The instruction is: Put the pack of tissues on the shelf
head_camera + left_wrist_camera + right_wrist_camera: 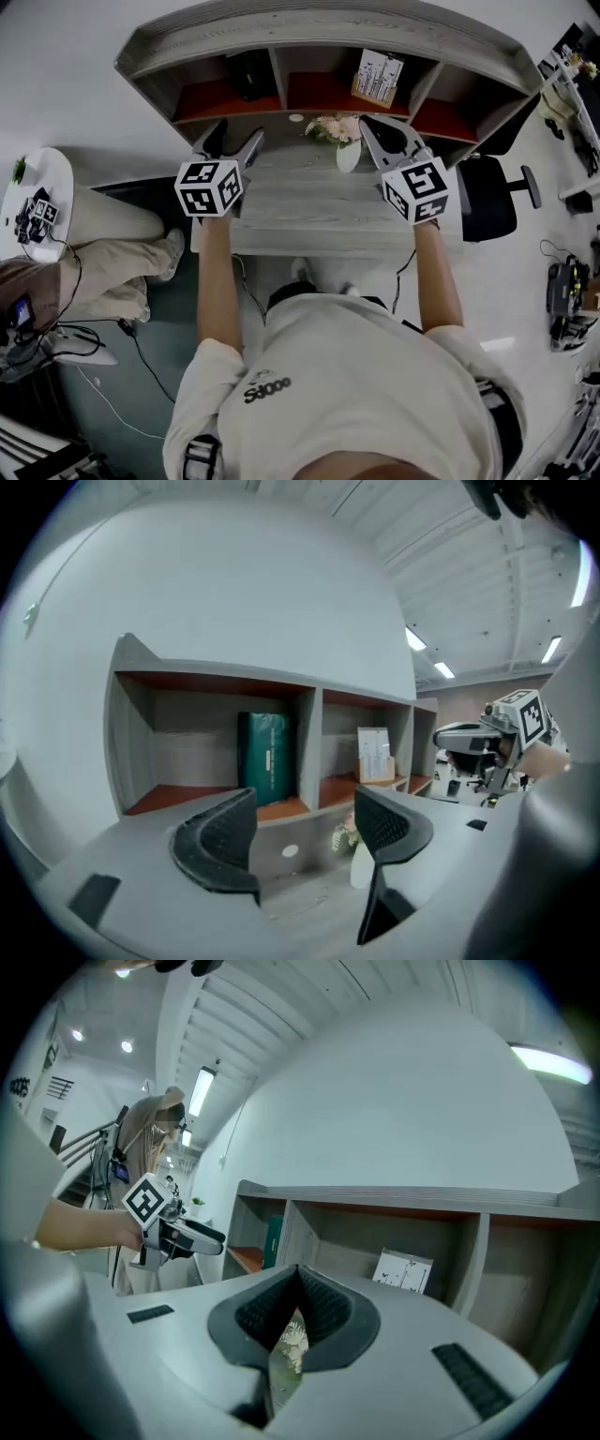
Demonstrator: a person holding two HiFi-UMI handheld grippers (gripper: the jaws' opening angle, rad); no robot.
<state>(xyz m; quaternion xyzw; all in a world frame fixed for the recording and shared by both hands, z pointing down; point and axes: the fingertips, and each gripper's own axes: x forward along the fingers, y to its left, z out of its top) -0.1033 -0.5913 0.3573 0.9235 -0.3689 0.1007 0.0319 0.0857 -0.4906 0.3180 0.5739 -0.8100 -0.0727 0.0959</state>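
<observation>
A dark green pack of tissues (267, 757) stands upright in the left compartment of the shelf (309, 752), the left gripper (305, 808) is empty with jaws apart before the shelf, and the right gripper (298, 1283) is almost closed on nothing; a careless sweep could topple the flower vase (348, 155) in front of the shelf.

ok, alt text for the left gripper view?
The left gripper points its dark padded jaws, apart and empty, at a grey wooden shelf unit with reddish-brown floors. A dark green rectangular pack stands upright in its left compartment; a white card stands in the middle one.
</observation>
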